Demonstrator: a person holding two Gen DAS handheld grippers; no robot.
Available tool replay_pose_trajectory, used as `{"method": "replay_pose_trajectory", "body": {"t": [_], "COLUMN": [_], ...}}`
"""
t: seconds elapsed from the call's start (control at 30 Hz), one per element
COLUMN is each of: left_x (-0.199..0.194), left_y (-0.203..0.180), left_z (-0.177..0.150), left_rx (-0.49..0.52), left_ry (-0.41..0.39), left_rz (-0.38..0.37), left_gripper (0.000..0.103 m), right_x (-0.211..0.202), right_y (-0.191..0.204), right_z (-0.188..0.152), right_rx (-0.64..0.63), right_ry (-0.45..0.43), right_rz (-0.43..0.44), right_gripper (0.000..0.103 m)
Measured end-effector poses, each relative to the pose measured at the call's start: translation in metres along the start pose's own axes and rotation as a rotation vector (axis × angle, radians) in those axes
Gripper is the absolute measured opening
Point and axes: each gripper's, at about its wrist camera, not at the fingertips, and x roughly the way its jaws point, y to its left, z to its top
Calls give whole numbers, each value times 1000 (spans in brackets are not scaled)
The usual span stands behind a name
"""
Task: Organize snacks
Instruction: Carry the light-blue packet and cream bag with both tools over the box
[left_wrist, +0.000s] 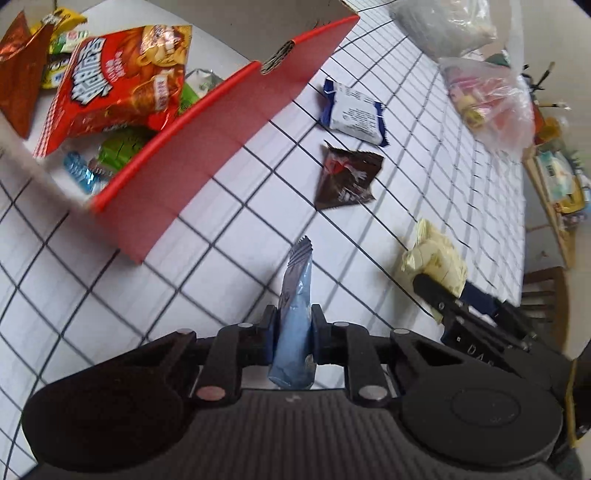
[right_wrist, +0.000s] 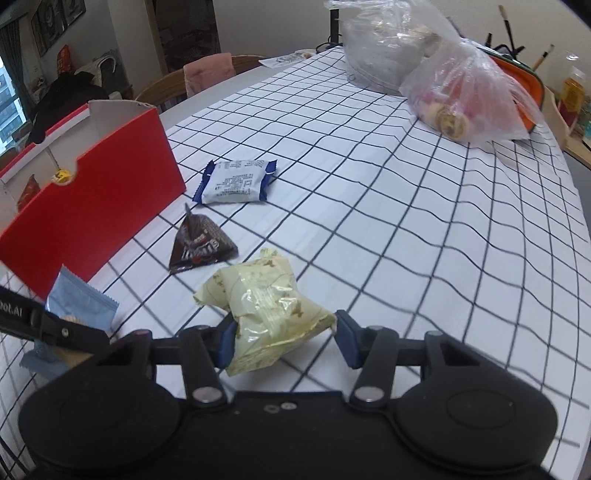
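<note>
My left gripper (left_wrist: 293, 325) is shut on a light blue snack packet (left_wrist: 295, 317), held above the checked tablecloth; it also shows in the right wrist view (right_wrist: 79, 306). My right gripper (right_wrist: 284, 341) is open around a pale yellow wrapped snack (right_wrist: 264, 302) that lies on the cloth; the snack also shows in the left wrist view (left_wrist: 436, 258). The red box (left_wrist: 221, 125) holds several snacks, with a big red chip bag (left_wrist: 118, 85) on top. A brown chocolate packet (right_wrist: 199, 243) and a white and blue packet (right_wrist: 236, 181) lie beside the box (right_wrist: 96, 199).
Two clear plastic bags (right_wrist: 469, 99) of items sit at the far right of the table (right_wrist: 406, 221). An orange container (right_wrist: 524, 77) and brushes stand behind them. Chairs (right_wrist: 207, 74) stand at the far table edge.
</note>
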Motion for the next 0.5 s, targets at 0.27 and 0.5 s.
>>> {"method": "replay_pose_trajectory", "body": {"t": [0.27,0.5], "left_x": [-47,-91], "left_y": [8,9], "left_z": [-14,-12], "left_rx": [6,71], "left_ry": [-19,-103], "left_rz": [-101,-98], "left_gripper": [17,17], "right_x": [-57,-96], "right_y": [11,39], "right_z": [-20,-19], "right_rx": [39,36], "right_ry": [-37,-91], "right_rz": [9,35], "right_gripper": [52,52]}}
